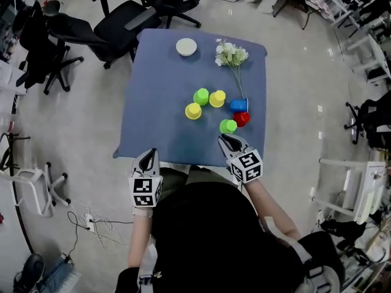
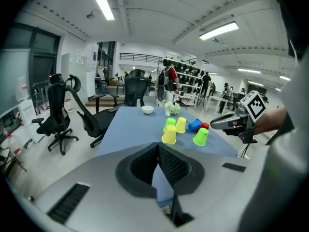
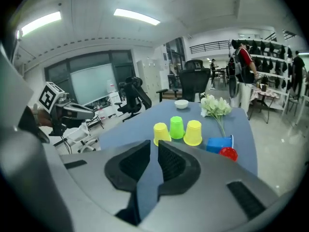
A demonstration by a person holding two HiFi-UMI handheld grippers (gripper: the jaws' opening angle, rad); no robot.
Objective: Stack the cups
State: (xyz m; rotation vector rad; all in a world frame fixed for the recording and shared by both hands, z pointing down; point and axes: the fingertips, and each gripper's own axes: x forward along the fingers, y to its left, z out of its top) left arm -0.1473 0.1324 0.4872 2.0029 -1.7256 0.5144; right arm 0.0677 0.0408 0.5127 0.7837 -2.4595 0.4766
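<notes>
Overhead, the blue counter (image 1: 153, 72) carries six cups in a loose cluster. Landmark taken: the blue cup (image 1: 239, 105), lying on its side at the end of the stems of the white flower bunch (image 1: 231, 54).

- Red cup (image 1: 242, 119): just on the person's side of the blue cup, apparently touching it. Which way up, cannot tell.
- Near green cup (image 1: 228, 126): beside the red cup, nearer the person than the blue cup and a little to its left. Mouth down.
- Far yellow cup (image 1: 217, 98): just left of the blue cup, mouth down.
- Far green cup (image 1: 201, 96): left of the blue cup, past the far yellow cup and close against it. Mouth down.
- Near yellow cup (image 1: 193, 110): farthest left of the blue cup, slightly nearer the person. Mouth down, standing alone.
- White bowl (image 1: 186, 46): well beyond the blue cup, toward the far left of the counter.

No cup sits on or in another.

Left tool (image 1: 149, 154): jaws closed on nothing, held at the counter's near edge, well apart from the blue cup and to its left.

Right tool (image 1: 223, 140): jaws closed and empty, over the near edge, on the person's side of the blue cup. Its tip is near the near green cup, not touching.

Black office chairs (image 1: 122, 17) stand on the floor beyond the counter.
</notes>
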